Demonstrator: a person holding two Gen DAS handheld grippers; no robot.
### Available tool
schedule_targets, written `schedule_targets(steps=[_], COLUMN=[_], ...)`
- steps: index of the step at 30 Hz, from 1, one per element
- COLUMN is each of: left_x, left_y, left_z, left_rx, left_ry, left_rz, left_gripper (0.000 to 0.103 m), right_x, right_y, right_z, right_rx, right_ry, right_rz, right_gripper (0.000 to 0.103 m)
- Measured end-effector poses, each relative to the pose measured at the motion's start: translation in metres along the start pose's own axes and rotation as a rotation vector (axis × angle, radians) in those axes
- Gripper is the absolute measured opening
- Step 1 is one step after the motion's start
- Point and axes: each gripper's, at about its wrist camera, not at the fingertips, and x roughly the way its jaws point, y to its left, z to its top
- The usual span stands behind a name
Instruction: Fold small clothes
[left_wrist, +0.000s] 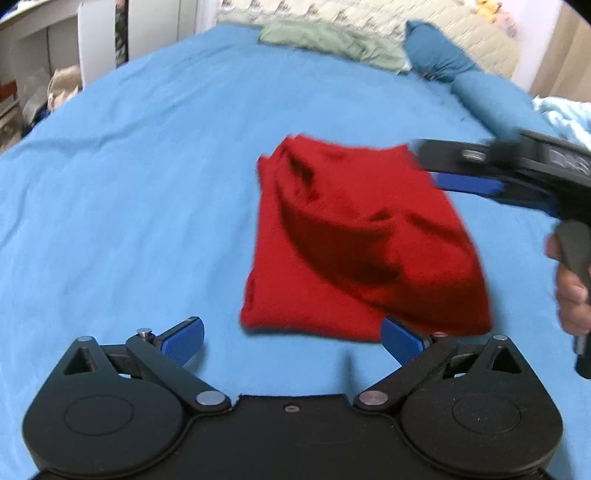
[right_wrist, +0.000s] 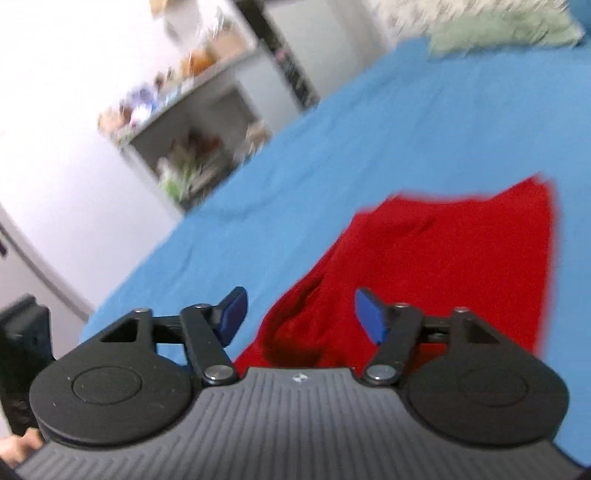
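A small red garment (left_wrist: 354, 243) lies folded and rumpled on the blue bedsheet (left_wrist: 129, 184). My left gripper (left_wrist: 293, 341) is open and empty, just in front of the garment's near edge. My right gripper (left_wrist: 432, 166) shows at the garment's far right corner in the left wrist view, held by a hand. In the right wrist view, my right gripper (right_wrist: 299, 317) is open, tilted, with the red garment (right_wrist: 461, 266) under and ahead of it. Nothing sits between its fingers.
A green garment (left_wrist: 325, 40) and a blue pillow (left_wrist: 436, 55) lie at the head of the bed. A light blue blanket (left_wrist: 565, 114) is at the far right. Shelves with clutter (right_wrist: 192, 147) stand beyond the bed's left side.
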Motion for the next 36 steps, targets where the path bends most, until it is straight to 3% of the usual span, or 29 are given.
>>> schedule_targets(steps=[3, 7, 10, 12, 14, 17, 18, 20, 21, 23, 24, 27, 30, 32, 34, 36], left_x=[-0.015, -0.015, 0.002, 0.015, 0.027, 0.042, 0.046, 0.050, 0.052, 0.051, 0.047, 0.032, 0.016, 0.012, 0.024, 0.035], left_y=[-0.008, -0.016, -0.023, -0.022, -0.023, -0.019, -0.017, -0.012, -0.008, 0.002, 0.008, 0.024, 0.035, 0.039, 0.044, 0.051], left_z=[0.003, 0.020, 0.035, 0.041, 0.045, 0.046, 0.046, 0.045, 0.045, 0.044, 0.043, 0.039, 0.028, 0.014, 0.000, -0.015], left_rx=[0.009, -0.014, -0.036, -0.071, -0.113, -0.168, -0.182, -0.206, -0.221, -0.250, -0.259, -0.276, -0.274, -0.256, -0.249, -0.289], left_ry=[-0.065, -0.128, -0.094, -0.051, -0.025, -0.003, 0.003, 0.011, 0.008, 0.005, 0.002, -0.017, -0.022, -0.015, 0.021, 0.025], left_rz=[-0.029, -0.111, -0.132, -0.157, -0.158, -0.140, -0.135, -0.123, -0.121, -0.131, -0.131, -0.140, -0.149, -0.131, -0.079, -0.092], left_gripper=[0.103, 0.098, 0.086, 0.085, 0.076, 0.071, 0.066, 0.045, 0.041, 0.018, 0.015, 0.010, 0.008, 0.009, 0.009, 0.009], right_x=[-0.052, -0.071, -0.063, -0.058, -0.051, -0.035, -0.035, -0.033, -0.030, -0.025, -0.023, -0.025, -0.039, -0.050, -0.049, -0.044], right_y=[-0.011, -0.018, -0.019, -0.016, -0.010, -0.007, -0.005, -0.006, -0.005, -0.003, -0.004, -0.008, -0.015, -0.017, -0.019, -0.024], right_z=[-0.016, -0.060, -0.093, -0.110, -0.124, -0.136, -0.140, -0.145, -0.145, -0.142, -0.140, -0.139, -0.133, -0.130, -0.133, -0.142], right_rx=[-0.003, -0.008, 0.023, 0.010, -0.010, -0.010, -0.014, -0.031, -0.040, -0.055, -0.056, -0.036, -0.004, -0.014, -0.041, -0.047], right_ry=[-0.094, -0.070, -0.032, -0.025, -0.021, -0.013, -0.014, -0.022, -0.025, -0.026, -0.030, -0.058, -0.110, -0.123, -0.078, -0.037], right_rz=[-0.124, -0.284, -0.317, -0.340, -0.365, -0.376, -0.388, -0.408, -0.416, -0.434, -0.440, -0.468, -0.531, -0.560, -0.589, -0.597], right_gripper=[0.092, 0.092, 0.092, 0.092, 0.092, 0.092, 0.092, 0.092, 0.092, 0.091, 0.090, 0.089, 0.072, 0.072, 0.072, 0.072])
